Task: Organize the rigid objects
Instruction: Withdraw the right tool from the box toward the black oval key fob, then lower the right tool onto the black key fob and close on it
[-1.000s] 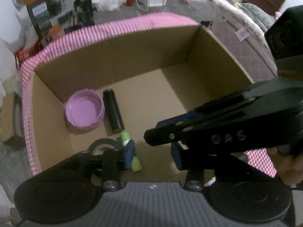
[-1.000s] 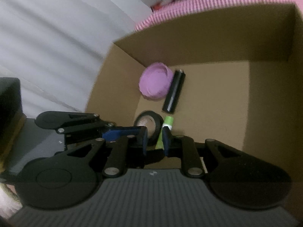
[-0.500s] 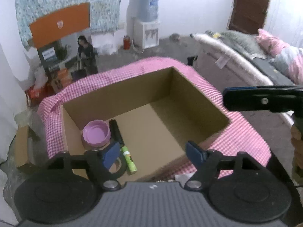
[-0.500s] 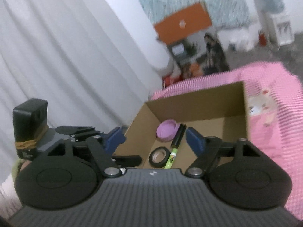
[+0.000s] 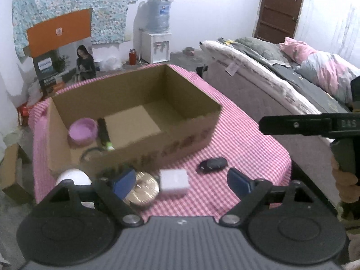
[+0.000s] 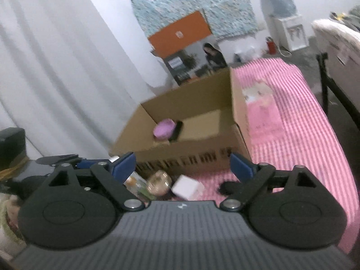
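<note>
L wrist view: your left gripper is spread wide, empty, above the table's near edge.
Items: white cube, gold tin, black fob lie btw near edge & box front wall.
R wrist view: right gripper also agape, empty.
Tip: center on cube, drop straight, close on flat sides.

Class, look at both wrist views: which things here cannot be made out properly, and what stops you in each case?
- Tape ring in the box, left view: half hidden by the box's near wall.
- Box lettering, right view: blurred.
- White round thing, left view: mostly behind the left claw.
- Bottle-like items, right view: blurred, partly behind the right claw.
</note>
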### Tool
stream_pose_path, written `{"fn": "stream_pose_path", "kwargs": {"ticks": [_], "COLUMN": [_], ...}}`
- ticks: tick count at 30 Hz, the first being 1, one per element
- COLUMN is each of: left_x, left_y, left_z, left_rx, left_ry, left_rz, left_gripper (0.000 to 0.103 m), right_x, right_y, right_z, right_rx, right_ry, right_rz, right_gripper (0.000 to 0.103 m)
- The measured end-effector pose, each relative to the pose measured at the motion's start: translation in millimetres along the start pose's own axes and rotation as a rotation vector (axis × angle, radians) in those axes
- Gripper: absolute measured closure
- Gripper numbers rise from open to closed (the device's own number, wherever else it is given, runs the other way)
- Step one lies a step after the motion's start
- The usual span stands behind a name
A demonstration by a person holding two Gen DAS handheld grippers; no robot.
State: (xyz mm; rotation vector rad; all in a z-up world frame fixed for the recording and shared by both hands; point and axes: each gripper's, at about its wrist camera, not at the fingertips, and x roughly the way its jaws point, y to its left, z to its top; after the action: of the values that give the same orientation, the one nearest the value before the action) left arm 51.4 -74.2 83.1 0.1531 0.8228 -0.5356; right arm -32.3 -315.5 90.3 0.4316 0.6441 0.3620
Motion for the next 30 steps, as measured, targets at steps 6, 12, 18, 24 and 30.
{"fn": "stream_pose_path", "kwargs": {"ticks": [6,12,18,24,30], "left_x": [15.6,29.8,42.0,57.3,71.1], "left_y": [-21.3,-28.4,-35.6,-43.3,-60.2], "left_z": [-26.3,-39.8,-45.6,-47.7,-45.5], "left_rx": [0.039,-0.003,0.019,0.038,0.131], "left_ry": [0.021,0.046,0.057,0.072,0.046], "left_rz": [0.018,-0.033,-0.018,-0.032,-0.025], "left_gripper": [0.013,0.013,0.013,0.013,0.013], "right_x": [8.0,15.2,17.4,23.4,22.6], "right_y": [-5.8,1.0,15.5,11.9,-7.2], "right_z": [-26.4,-37.2,-42.9,-44.7,-32.4], "right_rx": [-0.008,-0.104,-0.271,-0.349,-0.281], "right_ry": [0.030,0.055,0.055,0.076,0.069], "right_rz": [-0.083,-0.180,-0.338,-0.418,-0.319], "right_gripper": [0.012,0.001,0.001,0.001,0.001]}}
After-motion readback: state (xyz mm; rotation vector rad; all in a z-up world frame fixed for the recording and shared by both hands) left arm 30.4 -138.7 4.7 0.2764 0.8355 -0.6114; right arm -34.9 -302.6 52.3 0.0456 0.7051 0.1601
